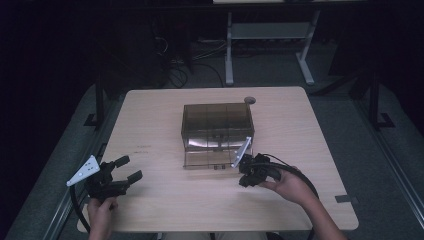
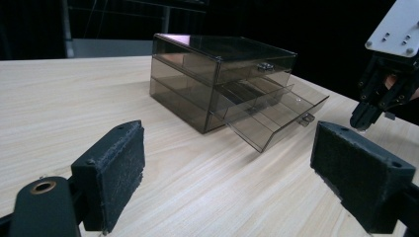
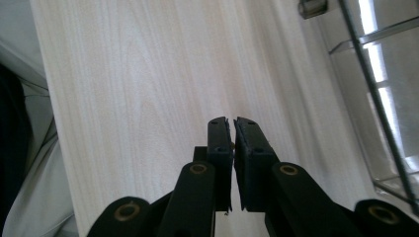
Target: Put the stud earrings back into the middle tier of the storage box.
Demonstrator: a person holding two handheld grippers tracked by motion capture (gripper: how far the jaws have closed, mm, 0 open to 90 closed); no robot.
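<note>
A smoky see-through drawer box point(image 1: 217, 122) stands mid-table, its bottom drawer point(image 1: 207, 160) pulled out toward me. In the left gripper view the box point(image 2: 217, 69) is ahead, with the drawer point(image 2: 276, 116) sticking out and a small handle point(image 2: 306, 118) on its front. My left gripper point(image 1: 131, 168) rests at the table's near left, open and with nothing between its pads point(image 2: 123, 168). My right gripper point(image 1: 244, 182) hangs just off the drawer's front right corner, pointing down at the wood. Its jaws are shut on nothing point(image 3: 232, 126). The drawer's clear wall point(image 3: 390, 98) lies to its right.
The wooden table point(image 1: 165, 115) has a round cable hole point(image 1: 249, 100) at the back and a grey tape patch point(image 1: 346, 198) near the front right edge. A white desk frame point(image 1: 270, 45) stands on the floor beyond. Cables trail from both grippers.
</note>
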